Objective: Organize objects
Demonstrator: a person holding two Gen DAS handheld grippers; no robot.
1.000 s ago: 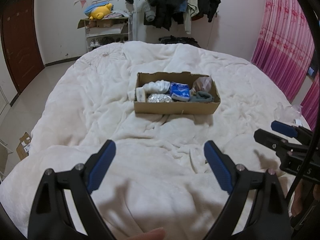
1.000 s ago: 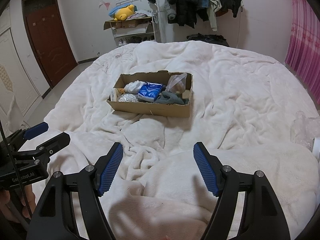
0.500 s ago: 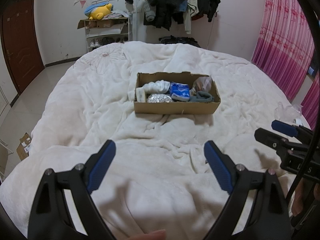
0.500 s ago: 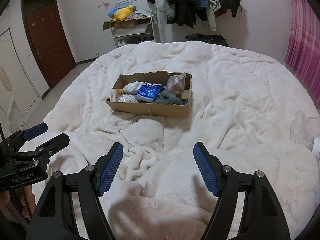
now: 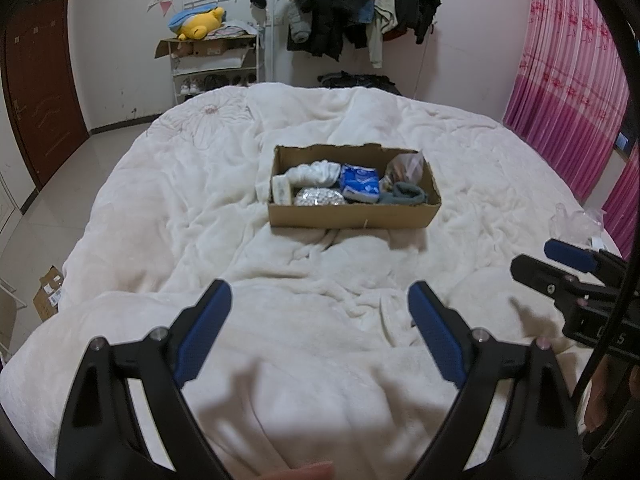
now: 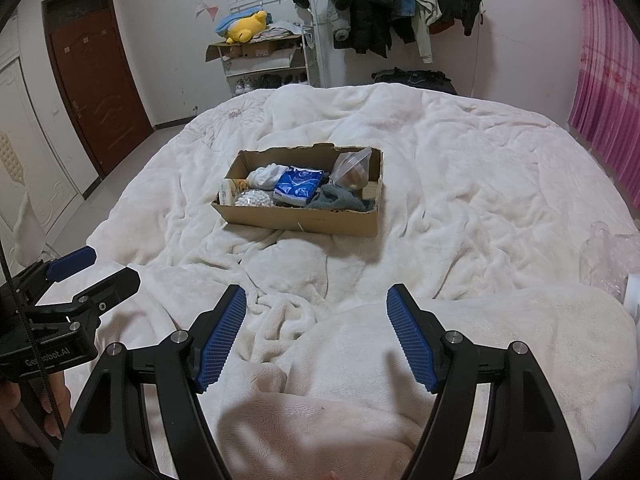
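Observation:
A shallow cardboard box (image 5: 352, 216) (image 6: 304, 224) sits in the middle of a white bed. It holds a white cloth (image 5: 316, 172), a blue packet (image 5: 360, 182) (image 6: 298, 187), a bag of small white beads (image 5: 318, 197), a grey sock (image 5: 402, 196), a clear plastic bag (image 6: 352, 168) and a small carton (image 5: 281, 189). My left gripper (image 5: 320, 300) is open and empty, low over the blanket, well short of the box. My right gripper (image 6: 316, 300) is open and empty too, likewise near the bed's front. Each gripper shows at the edge of the other's view.
The white fluffy blanket (image 5: 200, 208) is rumpled into folds before the box. Clear plastic wrapping (image 6: 608, 256) lies at the bed's right edge. A shelf with a yellow plush toy (image 5: 198, 26), a loaded coat rack (image 5: 352, 4), a brown door (image 6: 96, 92) and pink curtains (image 5: 568, 76) line the walls.
The right wrist view has shifted slightly, so the box sits a little further left in it. The left gripper holds still. Both grippers stay open.

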